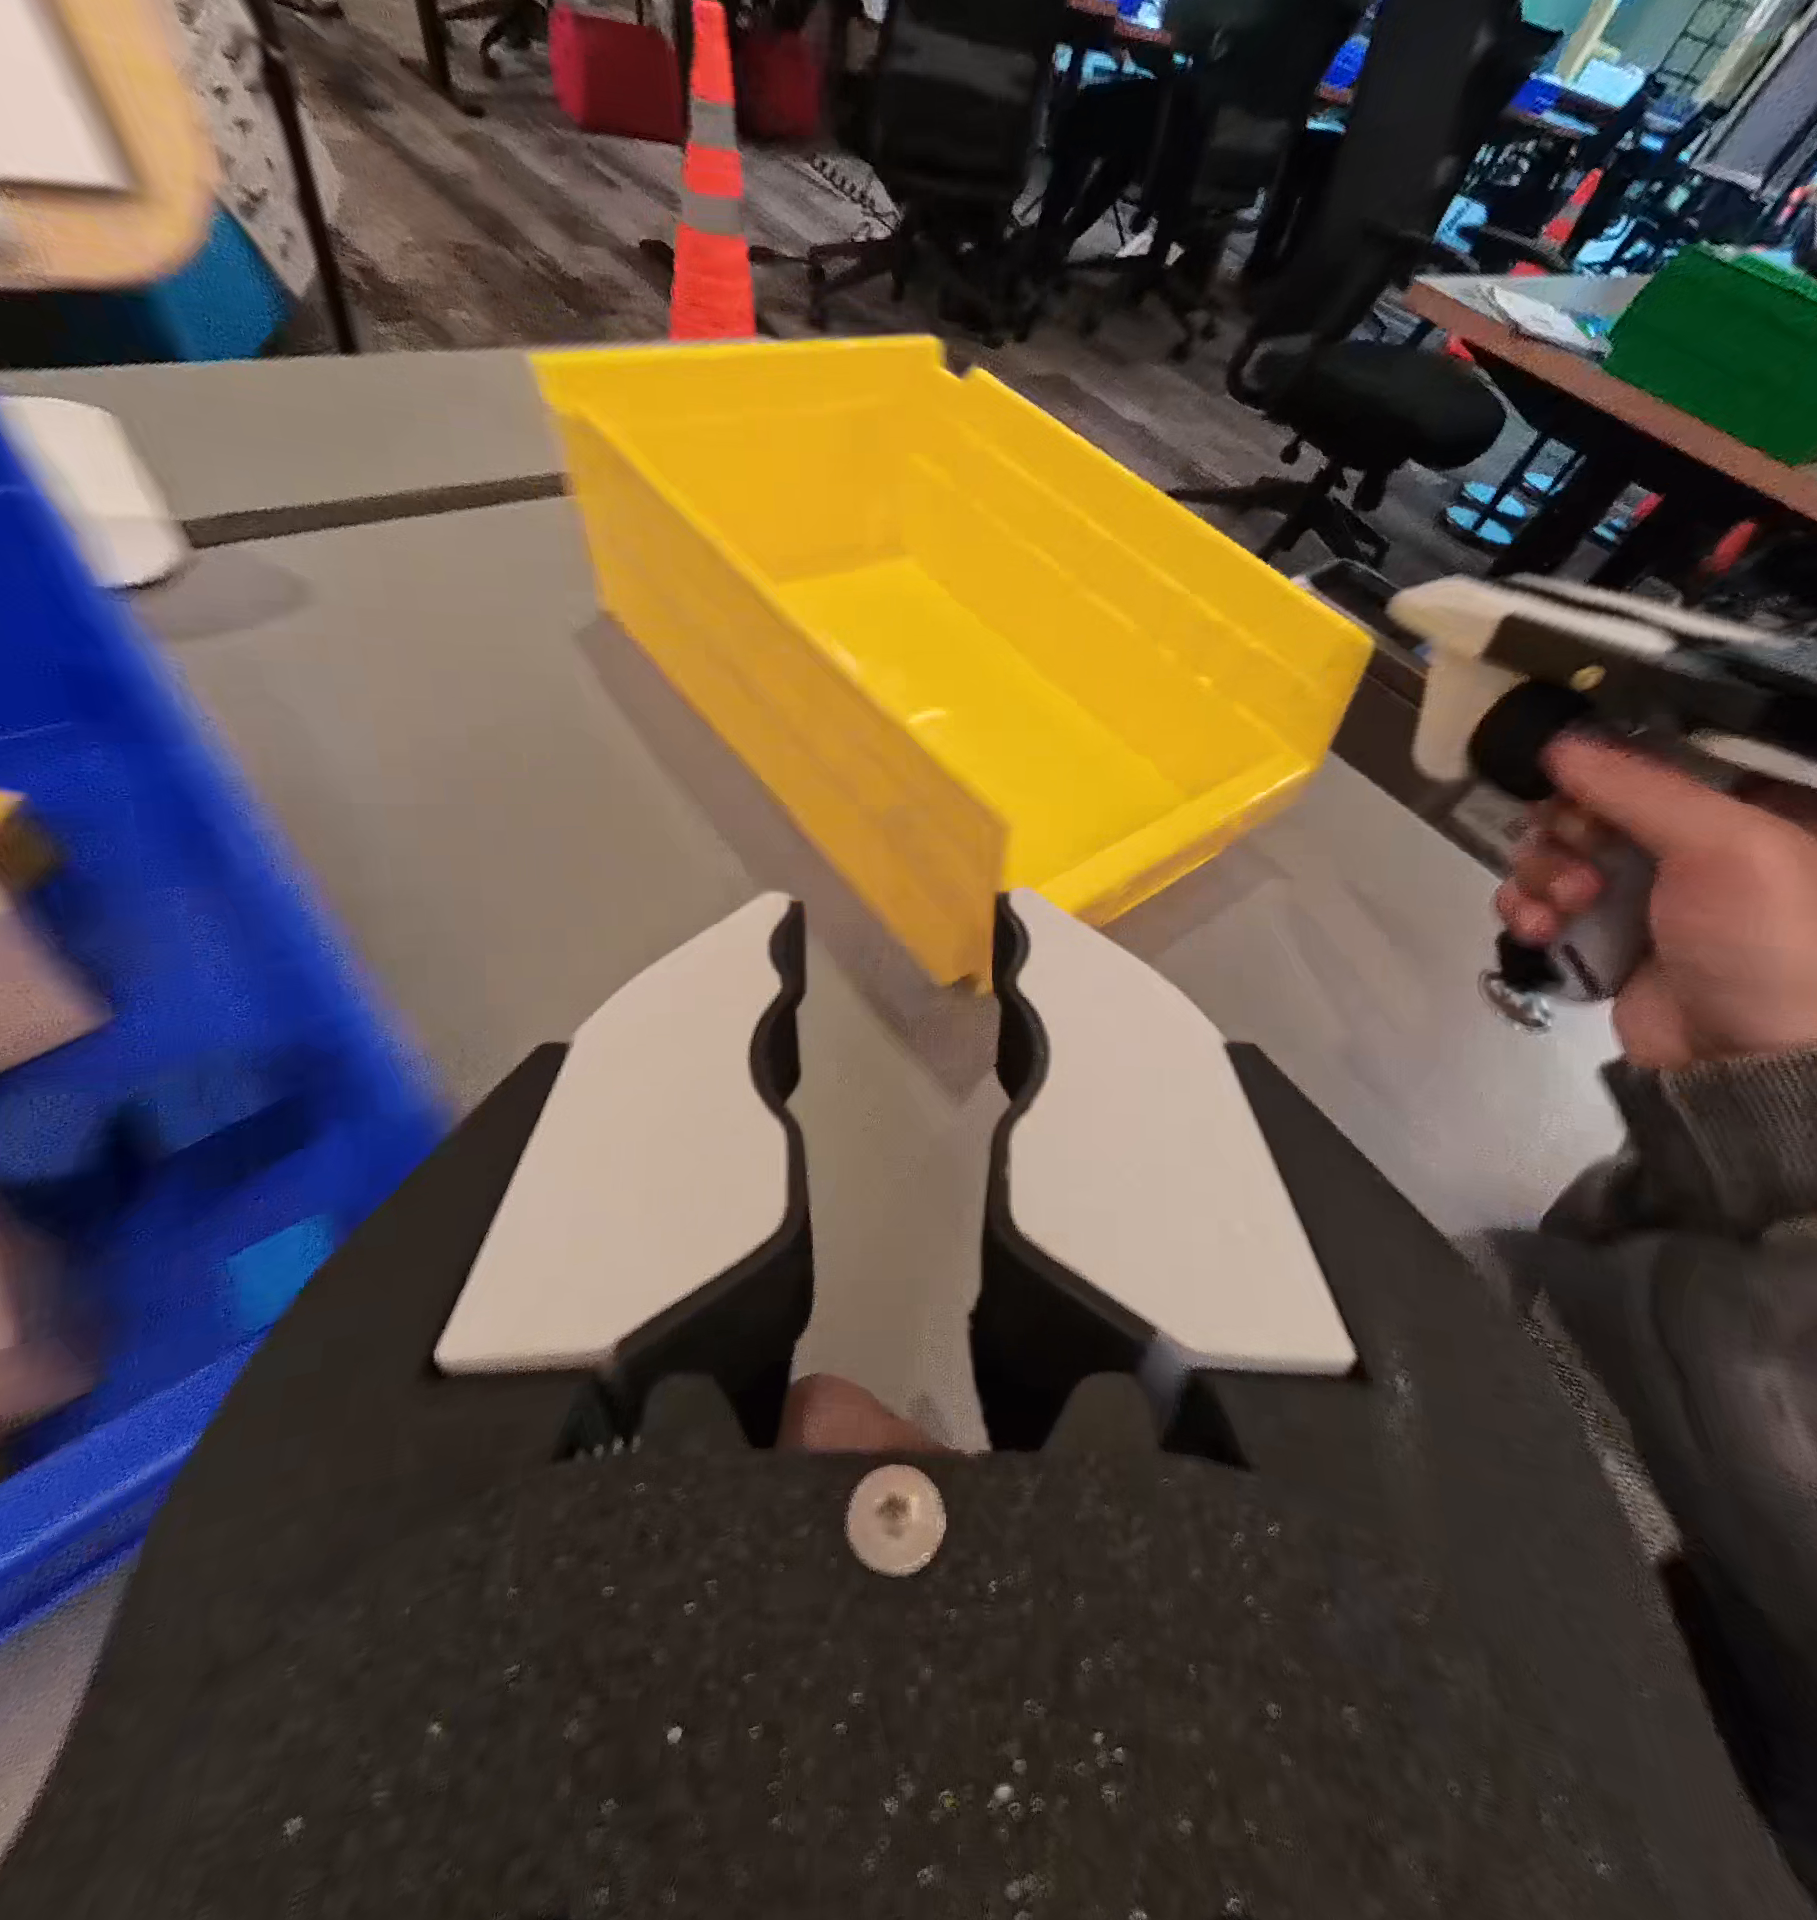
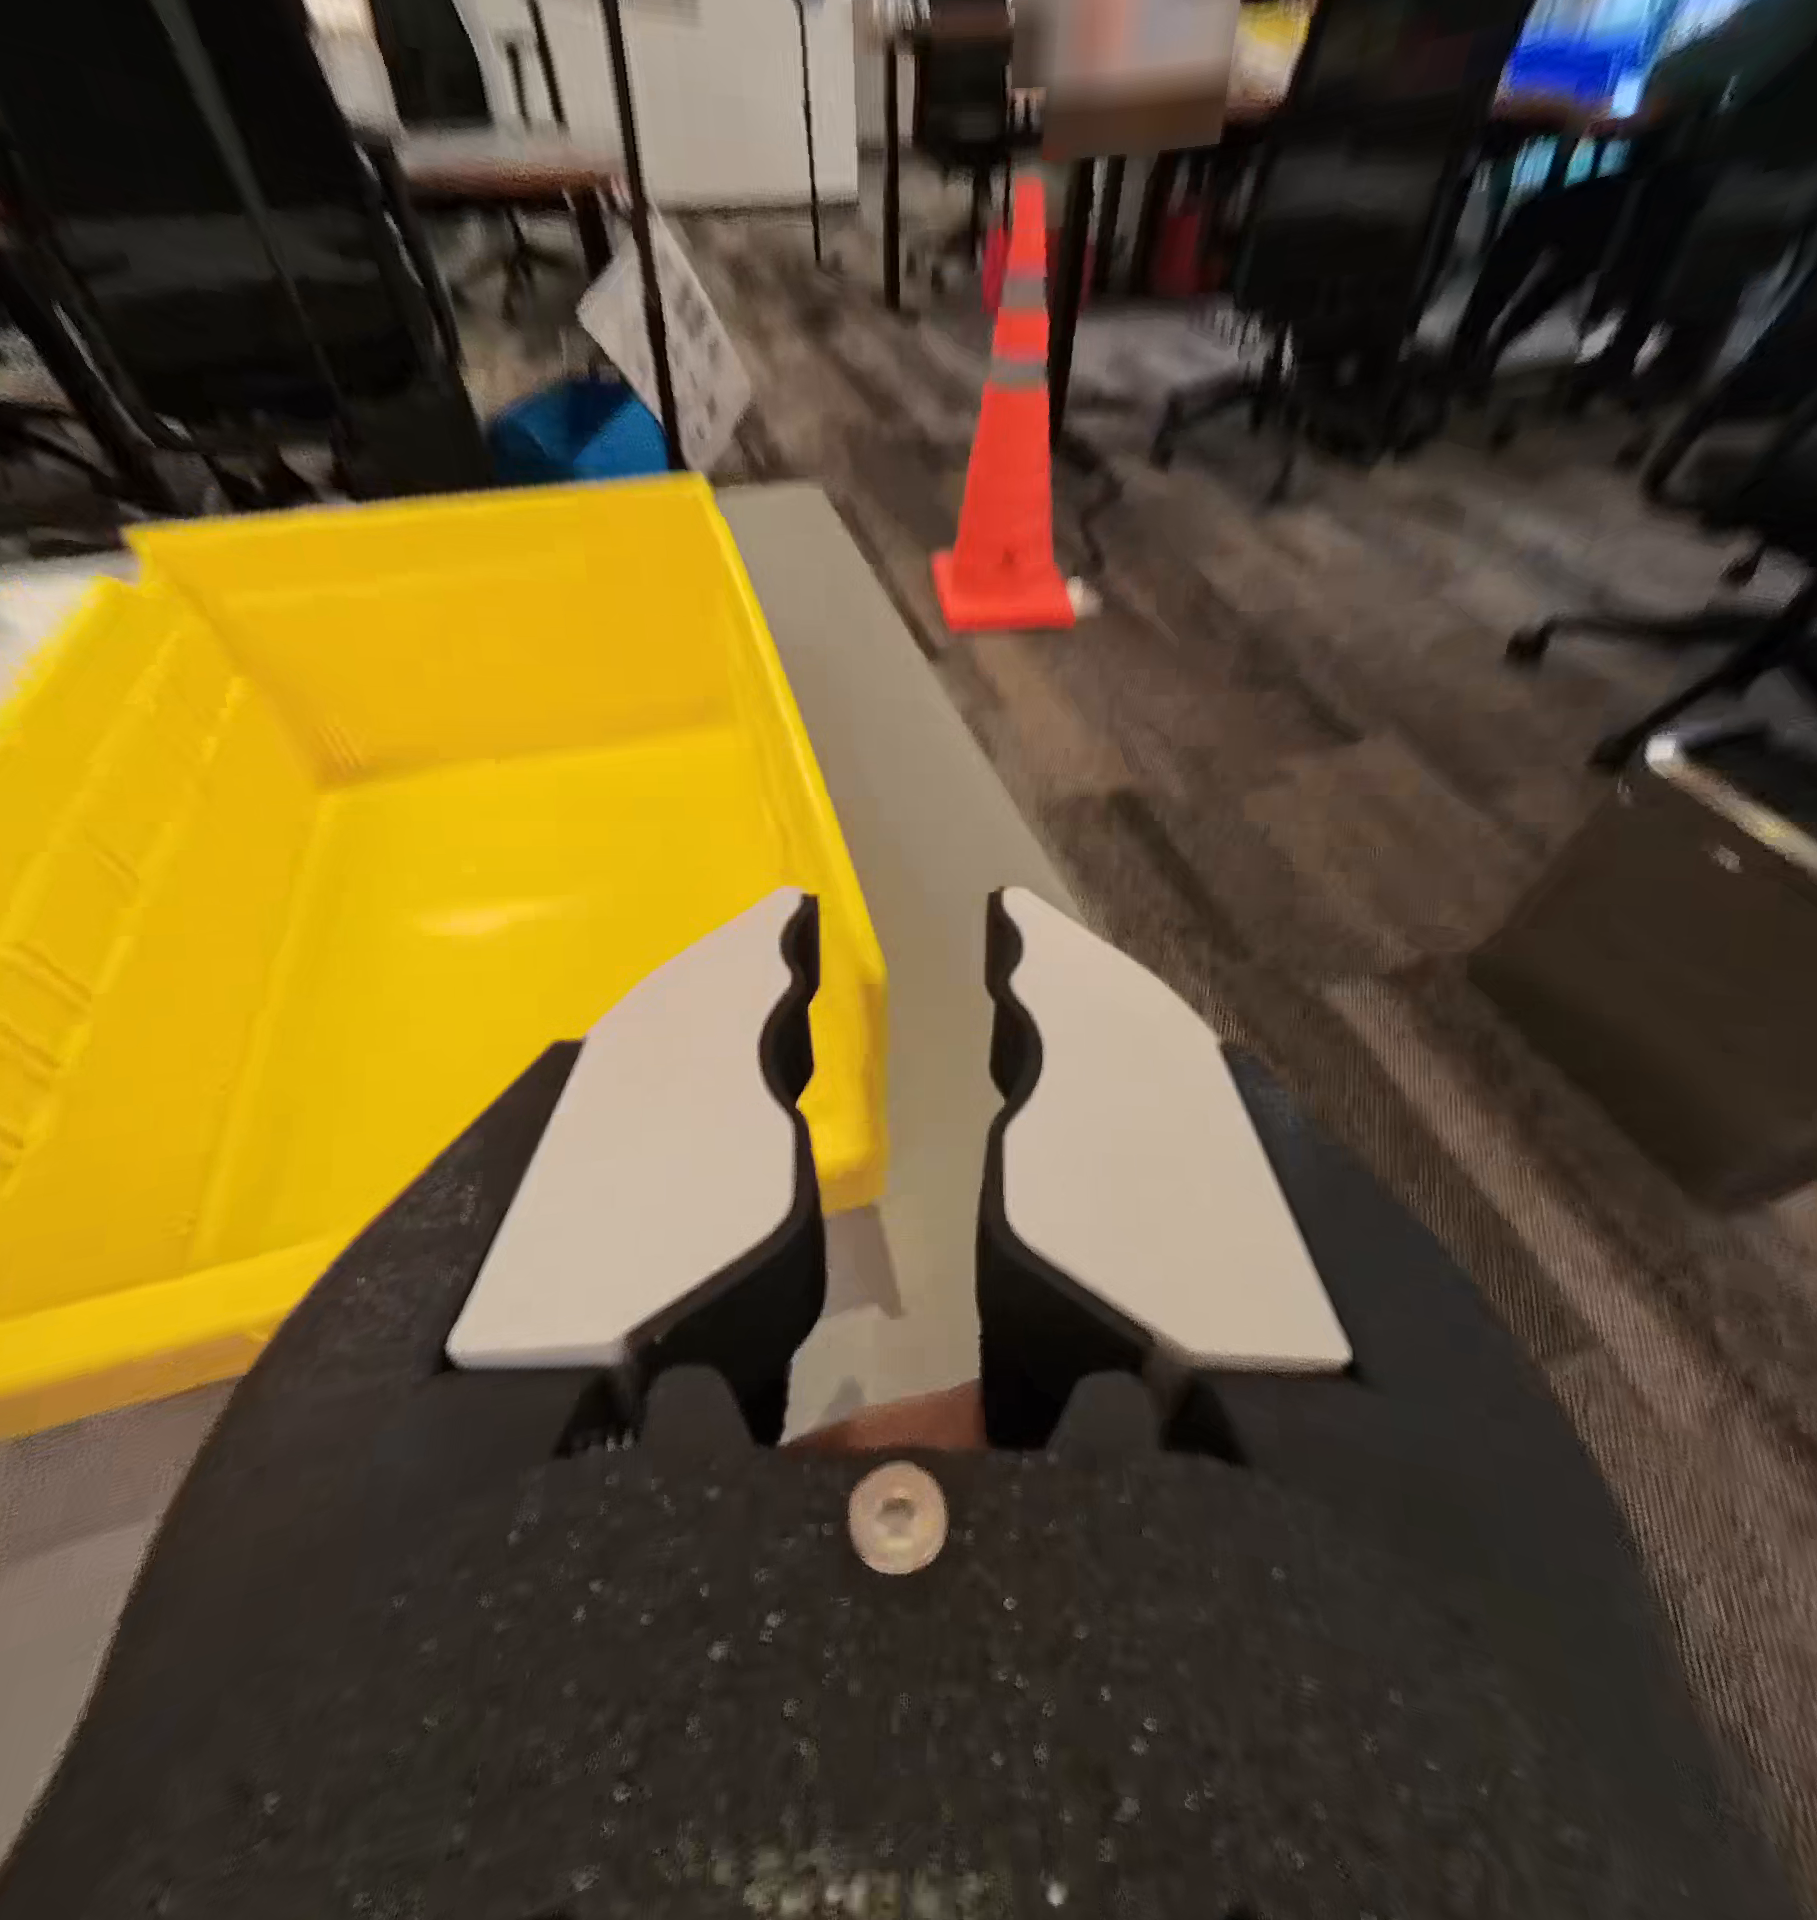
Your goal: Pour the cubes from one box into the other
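Observation:
An empty yellow box [image 1: 945, 644] stands on the grey table [image 1: 447, 790]. A blue box [image 1: 156, 1039] is close at the left edge of the left wrist view, blurred, with wooden cubes [image 1: 0, 997] inside. My left gripper [image 1: 899, 925] is open and empty, its tips just short of the yellow box's near corner. My right gripper [image 2: 902, 914] is open and empty, over the yellow box's [image 2: 364, 883] right wall, left finger above the inside, right finger outside. The right gripper also shows in the left wrist view [image 1: 1444, 665], held in a hand [image 1: 1714, 914].
The table's right edge [image 2: 945, 790] drops to carpet. An orange cone [image 2: 1013, 436] stands on the floor beyond. Office chairs [image 1: 1371, 395] and a desk with a green bin [image 1: 1745, 353] are at the far right. A white object [image 1: 104, 488] sits on the table at far left.

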Demonstrator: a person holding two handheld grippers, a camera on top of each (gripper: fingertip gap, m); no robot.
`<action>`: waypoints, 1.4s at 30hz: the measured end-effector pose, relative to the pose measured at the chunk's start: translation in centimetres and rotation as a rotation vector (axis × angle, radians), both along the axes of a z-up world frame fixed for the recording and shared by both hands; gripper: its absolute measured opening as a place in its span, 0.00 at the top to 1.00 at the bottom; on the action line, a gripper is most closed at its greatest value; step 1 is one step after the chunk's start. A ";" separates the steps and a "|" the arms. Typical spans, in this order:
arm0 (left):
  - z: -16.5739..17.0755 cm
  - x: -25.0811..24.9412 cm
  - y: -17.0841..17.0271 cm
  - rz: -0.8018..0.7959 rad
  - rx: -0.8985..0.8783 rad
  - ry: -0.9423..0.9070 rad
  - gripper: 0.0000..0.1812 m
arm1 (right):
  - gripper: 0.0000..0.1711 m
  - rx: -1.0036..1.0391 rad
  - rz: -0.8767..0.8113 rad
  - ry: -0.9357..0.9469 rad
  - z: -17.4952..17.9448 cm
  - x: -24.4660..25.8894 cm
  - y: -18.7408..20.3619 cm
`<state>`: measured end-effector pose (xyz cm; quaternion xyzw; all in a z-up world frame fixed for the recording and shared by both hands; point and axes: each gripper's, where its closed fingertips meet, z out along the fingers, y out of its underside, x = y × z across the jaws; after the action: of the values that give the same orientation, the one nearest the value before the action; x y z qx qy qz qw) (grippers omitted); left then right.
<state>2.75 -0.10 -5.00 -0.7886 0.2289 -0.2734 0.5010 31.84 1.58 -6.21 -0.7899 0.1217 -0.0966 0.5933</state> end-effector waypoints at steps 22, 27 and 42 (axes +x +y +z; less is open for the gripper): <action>-7.3 -28.7 7.2 0.509 -0.083 0.215 0.98 | 0.99 -0.182 0.351 0.043 -6.2 -38.4 4.4; -5.7 -35.8 7.2 0.566 -0.066 0.201 0.99 | 0.99 -0.109 0.389 0.032 -4.1 -45.5 5.1; -7.6 -52.6 6.5 0.697 -0.048 0.268 0.97 | 0.94 -0.291 0.716 0.119 -7.2 -62.4 3.9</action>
<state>-49.82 6.36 -12.60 -0.8595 0.0036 0.0140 0.5109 -30.57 5.46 -13.43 -0.8625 -0.1425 0.1463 0.4631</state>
